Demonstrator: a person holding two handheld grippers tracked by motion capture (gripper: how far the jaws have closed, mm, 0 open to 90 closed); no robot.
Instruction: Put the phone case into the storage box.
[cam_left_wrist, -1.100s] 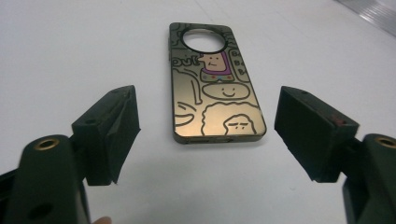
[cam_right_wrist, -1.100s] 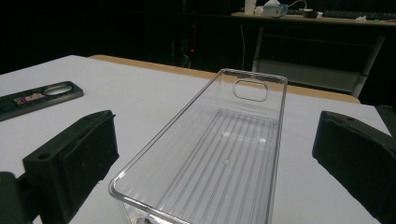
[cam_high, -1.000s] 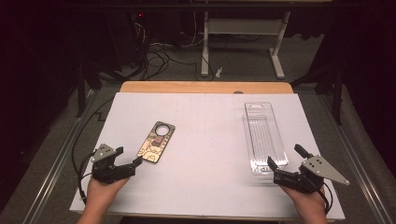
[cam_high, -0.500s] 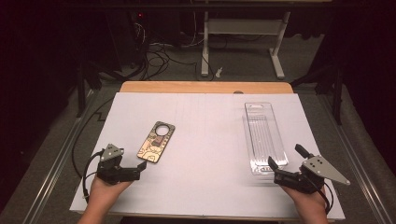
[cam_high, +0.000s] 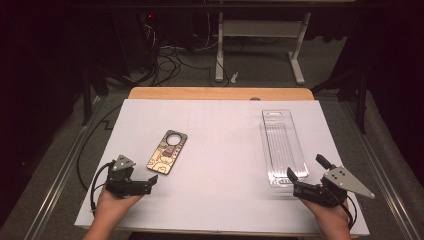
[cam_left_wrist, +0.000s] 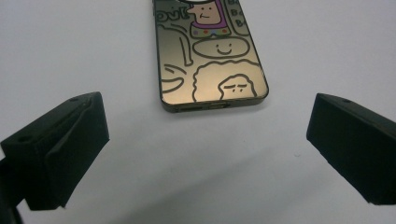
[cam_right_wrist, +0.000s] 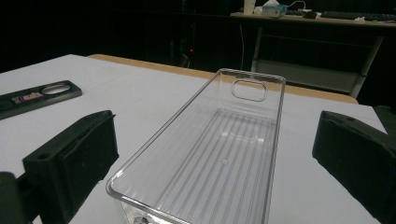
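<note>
- Gold-tinted and covered in cartoon drawings, the phone case (cam_high: 167, 152) lies flat on the white table cover (cam_high: 220, 150), left of centre, its near short end towards the left gripper (cam_high: 145, 184).
- In the left gripper view the case (cam_left_wrist: 211, 65) sits just ahead of the jaws, centred on the gap but not yet between them; the jaws have just been opening and now stand spread wide with nothing in them.
- The clear plastic tray (cam_high: 284, 147) lies lengthwise on the right side of the cover, well apart from the case.
- The right gripper (cam_high: 299, 181) is at the tray's near end; in its own view the jaws are wide apart on either side of that end (cam_right_wrist: 219, 154), gripping nothing.
- Judged from this, the step in hand is the approach to pick up the case, with the tray the likely place for it.
- The next move calls for sliding the left gripper forward until the jaws flank the case's near end, keeping low to the cover, then closing on its edges; the case is thin, so a shallow bite could slip.
</note>
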